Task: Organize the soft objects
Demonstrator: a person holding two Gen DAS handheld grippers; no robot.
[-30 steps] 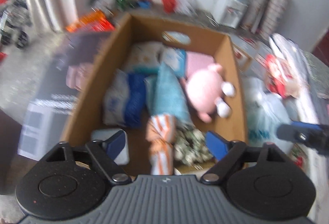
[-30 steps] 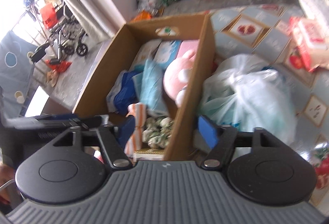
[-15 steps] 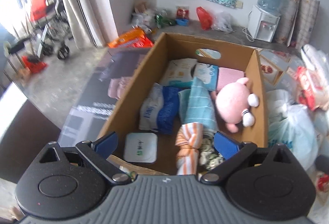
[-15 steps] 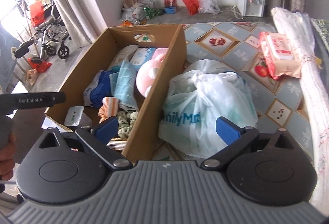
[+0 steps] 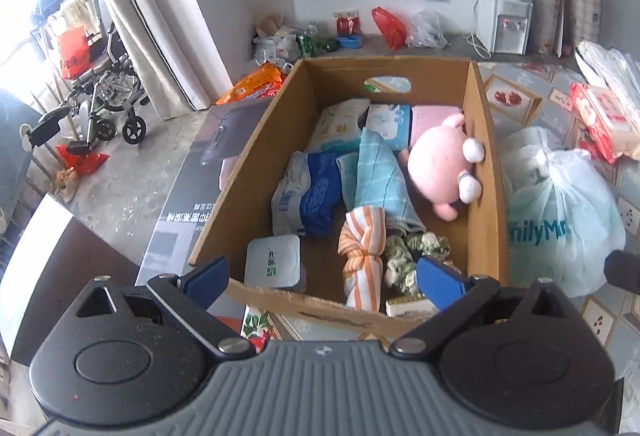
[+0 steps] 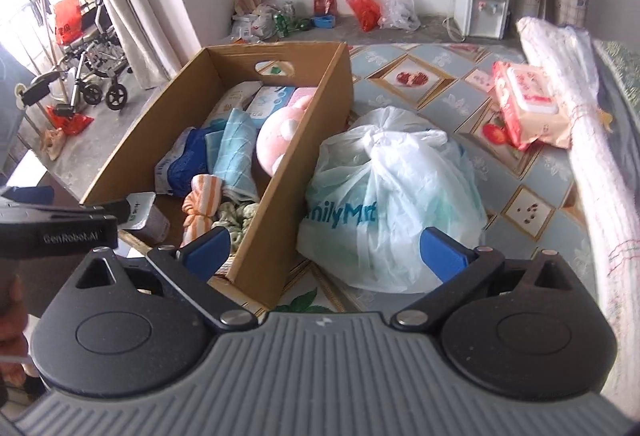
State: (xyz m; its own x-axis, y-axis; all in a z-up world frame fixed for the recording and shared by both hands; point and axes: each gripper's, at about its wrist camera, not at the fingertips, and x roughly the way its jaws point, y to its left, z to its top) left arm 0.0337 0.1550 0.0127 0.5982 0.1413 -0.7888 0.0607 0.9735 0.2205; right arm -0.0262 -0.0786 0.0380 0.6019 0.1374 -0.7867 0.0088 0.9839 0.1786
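Both claws have pulled back, high and empty: left claw (image 5: 322,276) spread wide at six o'clock over the cardboard box (image 5: 482,171), right claw (image 6: 324,250) equally wide above the white plastic bag (image 6: 400,195). Pink plush (image 5: 440,163) sits boxed at one o'clock. Wipes pack (image 6: 528,107), farther right, looks next.

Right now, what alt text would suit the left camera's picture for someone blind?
An open cardboard box holds a pink plush toy, towels and tissue packs. The open left gripper hovers at its near edge; a white plastic bag sits beside it.
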